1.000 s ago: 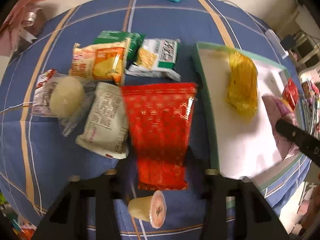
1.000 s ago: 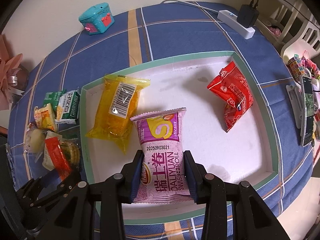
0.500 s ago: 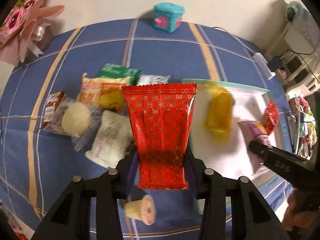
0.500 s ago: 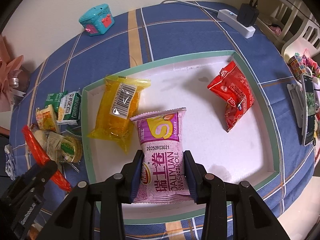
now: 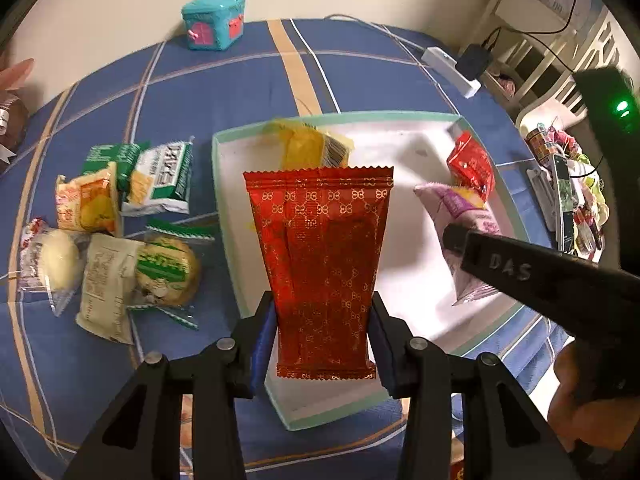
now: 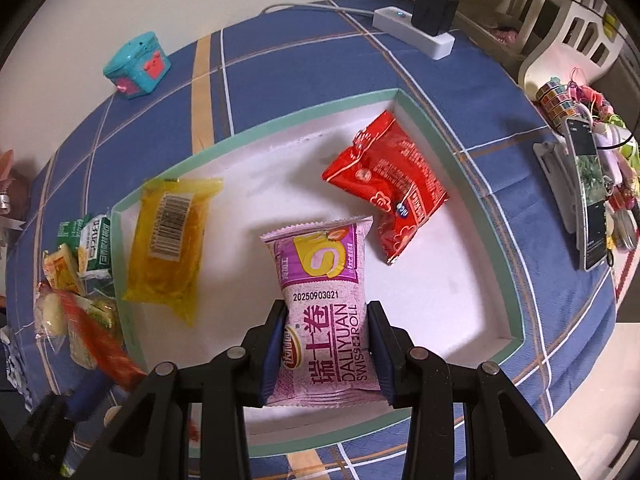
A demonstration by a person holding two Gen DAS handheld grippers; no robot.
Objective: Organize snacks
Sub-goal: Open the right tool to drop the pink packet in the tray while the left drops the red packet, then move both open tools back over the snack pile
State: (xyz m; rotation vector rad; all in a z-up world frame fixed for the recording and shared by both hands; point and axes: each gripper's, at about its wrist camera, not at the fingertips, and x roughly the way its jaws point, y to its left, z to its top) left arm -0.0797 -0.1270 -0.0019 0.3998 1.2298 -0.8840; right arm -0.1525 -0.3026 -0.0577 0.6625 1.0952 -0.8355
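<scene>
My left gripper (image 5: 322,344) is shut on a red patterned packet (image 5: 320,264) and holds it above the near left part of the white tray (image 5: 404,116). My right gripper (image 6: 327,346) is shut on a purple Swiss roll packet (image 6: 326,312) over the tray's (image 6: 460,168) near edge. A yellow packet (image 6: 170,240) and a red snack bag (image 6: 388,188) lie in the tray. The red packet shows blurred at the left of the right wrist view (image 6: 100,344).
Several loose snacks (image 5: 120,216) lie on the blue checked tablecloth (image 5: 224,80) left of the tray. A teal toy box (image 5: 212,20) stands at the back. A white power strip (image 6: 414,32) and a phone (image 6: 592,192) with clutter lie to the right.
My left gripper has closed on the red packet, lifted it off the cloth and carried it right, over the tray. The right gripper has moved slightly forward with the purple packet.
</scene>
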